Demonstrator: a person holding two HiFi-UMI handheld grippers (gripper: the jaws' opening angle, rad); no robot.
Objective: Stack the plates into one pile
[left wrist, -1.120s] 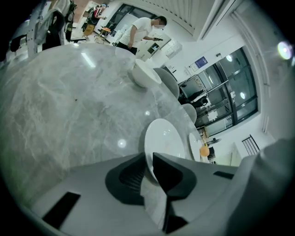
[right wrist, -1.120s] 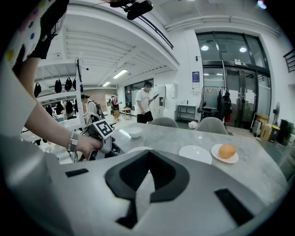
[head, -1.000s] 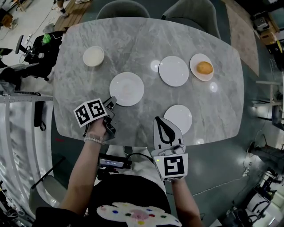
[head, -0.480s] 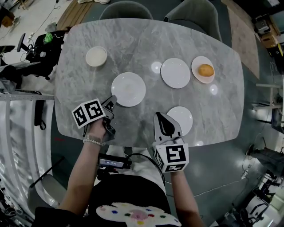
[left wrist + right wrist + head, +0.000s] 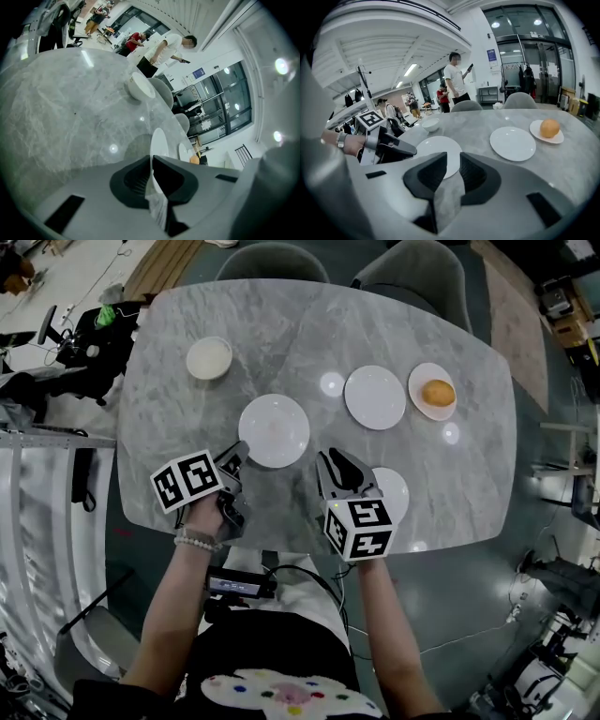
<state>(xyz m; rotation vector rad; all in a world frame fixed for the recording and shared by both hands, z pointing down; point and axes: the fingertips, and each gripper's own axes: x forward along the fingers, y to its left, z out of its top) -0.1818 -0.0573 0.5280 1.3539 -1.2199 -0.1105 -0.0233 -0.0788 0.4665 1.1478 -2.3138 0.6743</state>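
Three empty white plates lie apart on the grey marble table [image 5: 450,484]: a left-centre plate [image 5: 274,430] [image 5: 438,150] [image 5: 158,143], a far plate [image 5: 375,397] [image 5: 513,143], and a near plate [image 5: 394,493] partly hidden under my right gripper. Another plate [image 5: 419,406] [image 5: 543,137] carries an orange bun [image 5: 438,392] [image 5: 550,127]. My left gripper [image 5: 236,454] [image 5: 151,159] hovers just short of the left-centre plate; its jaws have just been closing and are shut, holding nothing. My right gripper [image 5: 333,461] [image 5: 453,161] hangs between the left-centre and near plates; its jaws have just been opening, with nothing between them.
A white bowl [image 5: 209,358] [image 5: 431,124] [image 5: 140,86] stands at the table's far left. Two grey chairs [image 5: 272,261] stand behind the far edge. People stand in the background beyond the table. The table's near edge runs just under both hands.
My right gripper has moved forward and left over the table edge, rolled, and opened its jaws. The left gripper has barely moved.
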